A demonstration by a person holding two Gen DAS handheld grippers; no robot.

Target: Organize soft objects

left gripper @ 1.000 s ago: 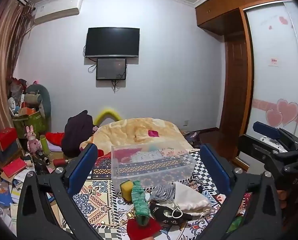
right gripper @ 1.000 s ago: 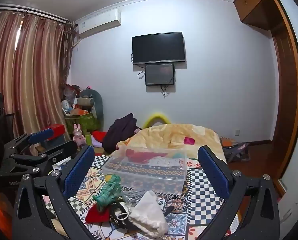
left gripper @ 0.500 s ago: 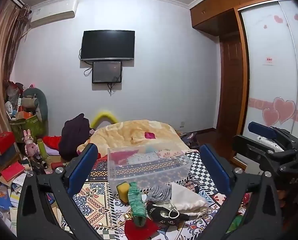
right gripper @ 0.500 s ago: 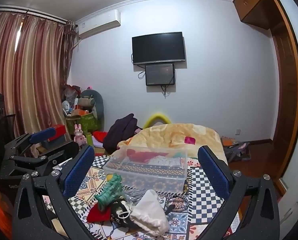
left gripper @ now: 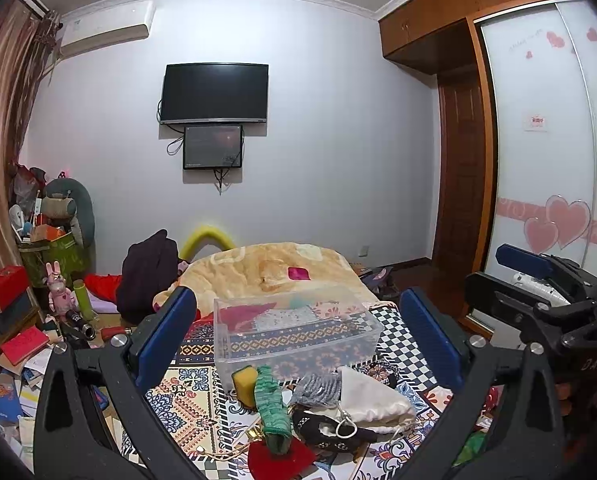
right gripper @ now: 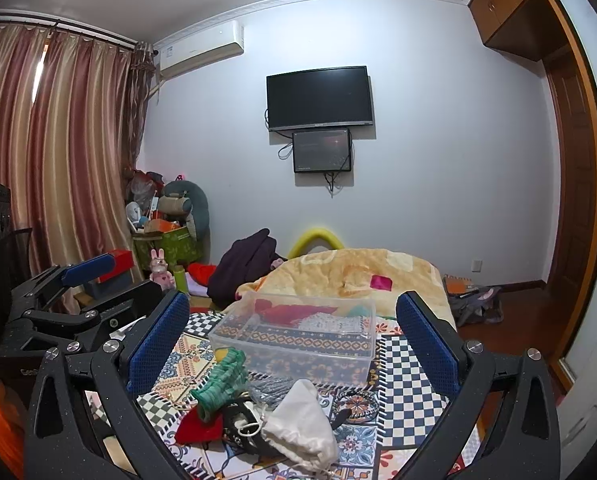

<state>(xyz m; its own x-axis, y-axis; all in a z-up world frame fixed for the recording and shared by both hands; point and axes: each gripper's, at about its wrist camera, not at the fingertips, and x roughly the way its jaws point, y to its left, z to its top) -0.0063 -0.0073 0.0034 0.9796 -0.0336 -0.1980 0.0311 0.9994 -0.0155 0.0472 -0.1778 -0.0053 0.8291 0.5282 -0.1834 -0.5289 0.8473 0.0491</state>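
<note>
Left gripper (left gripper: pixel 298 332): jaws spread wide, holding nothing, above the patterned cloth (left gripper: pixel 186 404).
Soft pile: yellow sponge (left gripper: pixel 244 380), green knitted piece (left gripper: pixel 272 404), grey knit (left gripper: pixel 316 386) and white drawstring pouch (left gripper: pixel 368 398) lie bunched together just in front of the clear plastic bin (left gripper: pixel 294 330).
Bin contents: red and patterned fabrics at the back.
Right gripper (right gripper: pixel 294 338): jaws wide apart, empty, facing the same pile.

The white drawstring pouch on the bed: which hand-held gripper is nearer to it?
Hard to call. The white drawstring pouch lies low between the right hand-held gripper's open fingers, and right of centre before the left one. Neither touches it.
</note>
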